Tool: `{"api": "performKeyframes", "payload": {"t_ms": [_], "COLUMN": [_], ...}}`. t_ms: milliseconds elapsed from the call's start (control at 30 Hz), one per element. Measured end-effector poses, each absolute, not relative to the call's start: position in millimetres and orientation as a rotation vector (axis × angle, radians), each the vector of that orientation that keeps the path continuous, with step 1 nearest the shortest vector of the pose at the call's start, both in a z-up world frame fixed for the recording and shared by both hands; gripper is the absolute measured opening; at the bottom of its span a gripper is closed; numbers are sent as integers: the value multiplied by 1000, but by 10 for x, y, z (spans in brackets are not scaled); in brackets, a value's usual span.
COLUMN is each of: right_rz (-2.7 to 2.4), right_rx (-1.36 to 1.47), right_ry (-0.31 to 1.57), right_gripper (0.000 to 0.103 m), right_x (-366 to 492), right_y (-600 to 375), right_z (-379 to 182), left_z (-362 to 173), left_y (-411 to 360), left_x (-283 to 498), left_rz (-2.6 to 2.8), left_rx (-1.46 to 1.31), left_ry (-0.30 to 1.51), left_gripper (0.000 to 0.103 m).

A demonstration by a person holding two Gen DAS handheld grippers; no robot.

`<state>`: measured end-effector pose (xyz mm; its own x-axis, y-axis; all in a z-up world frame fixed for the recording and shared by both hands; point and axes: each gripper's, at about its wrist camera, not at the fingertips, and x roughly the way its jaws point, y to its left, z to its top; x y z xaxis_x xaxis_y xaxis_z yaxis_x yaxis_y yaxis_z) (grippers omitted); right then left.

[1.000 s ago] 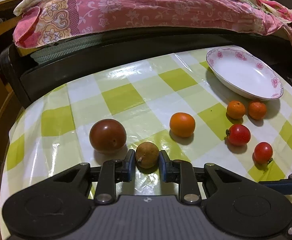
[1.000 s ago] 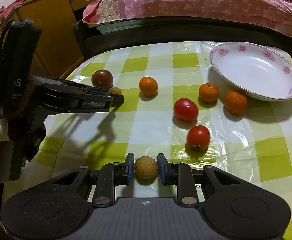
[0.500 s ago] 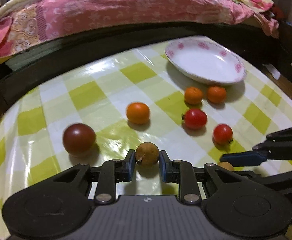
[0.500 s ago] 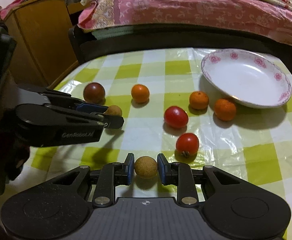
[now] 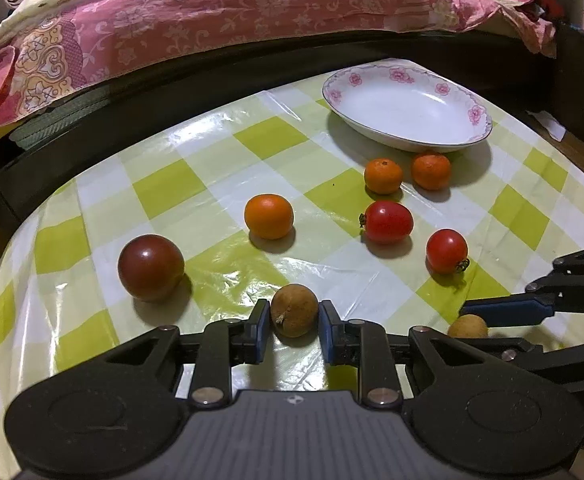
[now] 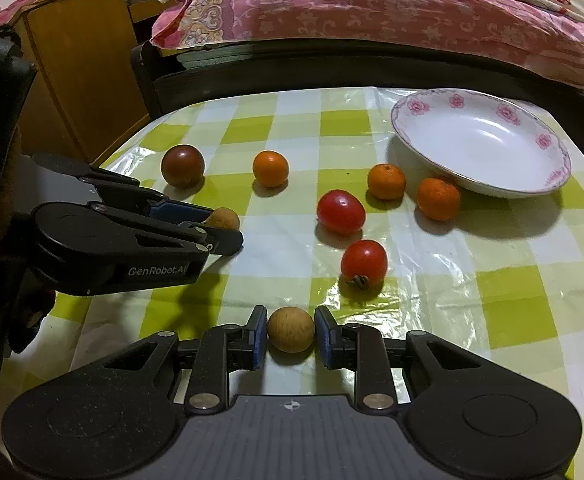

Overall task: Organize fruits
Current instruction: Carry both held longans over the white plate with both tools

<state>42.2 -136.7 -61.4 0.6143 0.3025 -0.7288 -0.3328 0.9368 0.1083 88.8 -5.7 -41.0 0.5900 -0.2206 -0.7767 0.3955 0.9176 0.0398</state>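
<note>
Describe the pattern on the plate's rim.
Pink flowers on white around the plate rim, clearest in the right wrist view.

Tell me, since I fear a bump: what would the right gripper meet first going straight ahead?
Likely the nearer red tomato, just right of centre ahead of the right gripper, which holds a brown longan. It could pass over: height is unclear.

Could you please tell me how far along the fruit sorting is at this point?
Nothing looks finished: the plate holds no fruit. In hand, the left gripper and the right gripper each clamp a small brown fruit. Left on the tablecloth are three oranges, two red tomatoes and a dark tomato.
</note>
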Motion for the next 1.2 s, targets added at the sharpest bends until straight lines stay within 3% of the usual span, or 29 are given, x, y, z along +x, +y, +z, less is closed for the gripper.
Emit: {"api": "performKeyframes", "payload": {"t_ms": [800,1200], "right_rz": [159,70], "right_rx": [140,101], "right_ry": [724,702], "right_gripper": [21,22], "right_x": [1012,1507], "right_y": [-2048,-2358], "right_z": [-130,-127], "left_z": [45,-70], "left_y": [-760,-1084], "left_x": [1556,1946], "left_rz": [-436,-458], "left_rx": [119,163], "left_ry": [814,815], "left_gripper": [33,33]}}
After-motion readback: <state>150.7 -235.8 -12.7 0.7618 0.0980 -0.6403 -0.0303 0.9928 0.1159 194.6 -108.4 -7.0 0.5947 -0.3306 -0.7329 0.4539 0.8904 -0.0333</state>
